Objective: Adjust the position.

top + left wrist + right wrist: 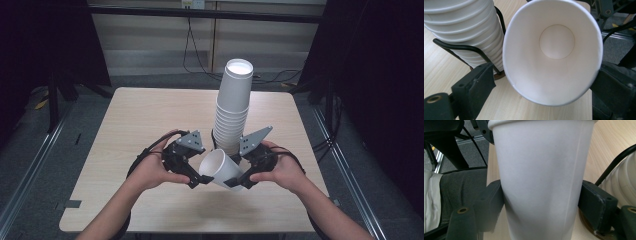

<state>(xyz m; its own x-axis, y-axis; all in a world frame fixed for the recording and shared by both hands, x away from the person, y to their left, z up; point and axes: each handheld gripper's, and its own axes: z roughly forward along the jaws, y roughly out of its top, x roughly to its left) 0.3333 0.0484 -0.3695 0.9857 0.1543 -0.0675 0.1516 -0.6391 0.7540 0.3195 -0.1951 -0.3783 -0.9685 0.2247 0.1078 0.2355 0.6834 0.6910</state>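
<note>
A single white paper cup [220, 167] lies tilted just above the table, its mouth turned toward the left hand. My right gripper [235, 182] is shut on its body; in the right gripper view both pads [494, 200] press the cup wall [539, 182]. My left gripper [200, 180] is open at the cup's mouth. In the left gripper view the rim [506, 75] stands between the jaws, a gap shows beside the left pad [477, 82], and the inside of the cup [556, 42] faces the camera. A tall stack of white cups [234, 105] rises right behind both grippers.
The stack sits in a black wire holder [461, 47] on a round base near the middle of the wooden table [145, 115]. Black frame posts and cables stand beyond the table's far edge. A dark chair seat [461, 182] lies past the near edge.
</note>
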